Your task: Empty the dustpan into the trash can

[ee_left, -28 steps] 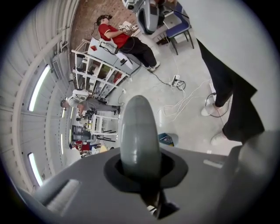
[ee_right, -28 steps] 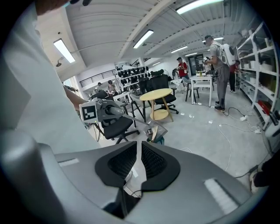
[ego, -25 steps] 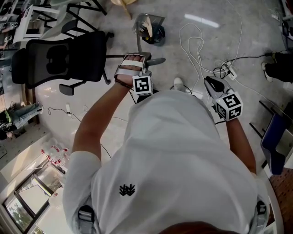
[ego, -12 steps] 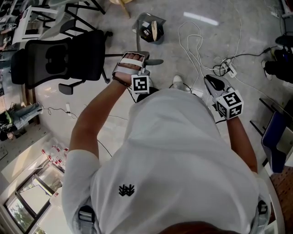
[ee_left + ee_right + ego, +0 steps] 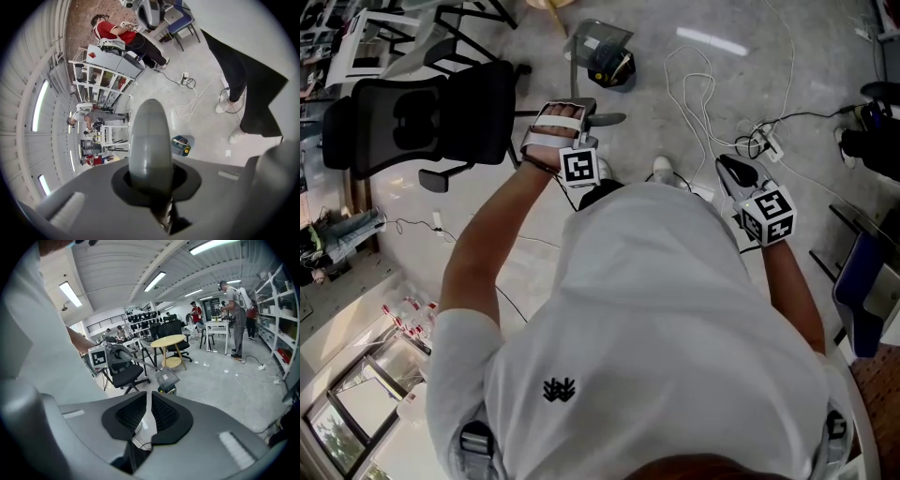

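While the right gripper hangs beside the person's white shirt with its claw pressed together on nothing, the left gripper is held out in front with its claw clamped on the grey dustpan handle. Farther out over the floor, the dustpan is tipped just above the trash can, with a black office chair near them to the left.
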A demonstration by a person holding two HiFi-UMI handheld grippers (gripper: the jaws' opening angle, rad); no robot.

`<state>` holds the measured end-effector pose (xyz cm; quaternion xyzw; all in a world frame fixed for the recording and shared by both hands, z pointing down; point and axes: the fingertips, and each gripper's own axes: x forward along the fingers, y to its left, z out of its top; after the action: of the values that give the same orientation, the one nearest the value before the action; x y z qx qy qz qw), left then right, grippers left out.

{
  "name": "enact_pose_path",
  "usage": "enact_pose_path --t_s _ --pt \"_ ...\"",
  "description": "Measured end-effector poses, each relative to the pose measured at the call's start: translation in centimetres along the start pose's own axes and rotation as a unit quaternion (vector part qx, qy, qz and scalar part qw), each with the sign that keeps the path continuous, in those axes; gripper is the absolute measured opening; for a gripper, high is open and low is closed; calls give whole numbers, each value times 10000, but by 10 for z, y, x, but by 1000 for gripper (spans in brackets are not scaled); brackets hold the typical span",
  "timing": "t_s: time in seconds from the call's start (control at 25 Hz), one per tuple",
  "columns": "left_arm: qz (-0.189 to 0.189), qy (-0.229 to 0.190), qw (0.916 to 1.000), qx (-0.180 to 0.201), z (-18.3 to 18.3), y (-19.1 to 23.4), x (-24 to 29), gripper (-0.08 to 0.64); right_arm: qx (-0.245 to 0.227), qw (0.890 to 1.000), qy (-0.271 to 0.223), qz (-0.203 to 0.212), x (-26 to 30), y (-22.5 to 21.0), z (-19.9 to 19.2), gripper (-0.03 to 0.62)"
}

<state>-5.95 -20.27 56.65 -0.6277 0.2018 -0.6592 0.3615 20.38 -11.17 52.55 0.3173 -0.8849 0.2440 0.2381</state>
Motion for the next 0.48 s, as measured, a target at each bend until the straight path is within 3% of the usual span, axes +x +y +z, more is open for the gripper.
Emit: enact_pose_path --t_s 0.16,0.32,0.48 --pt "452 192 9985 -222 -22 21 2 92 -33 10000 -17 29 3 0 4 34" --pt "343 288 9946 -934 -38 31 -8 94 -58 9999 -7 97 3 -1 3 34" --pt "439 528 9851 -1575 -62 41 -24 94 -118 9997 30 208 7 3 2 34"
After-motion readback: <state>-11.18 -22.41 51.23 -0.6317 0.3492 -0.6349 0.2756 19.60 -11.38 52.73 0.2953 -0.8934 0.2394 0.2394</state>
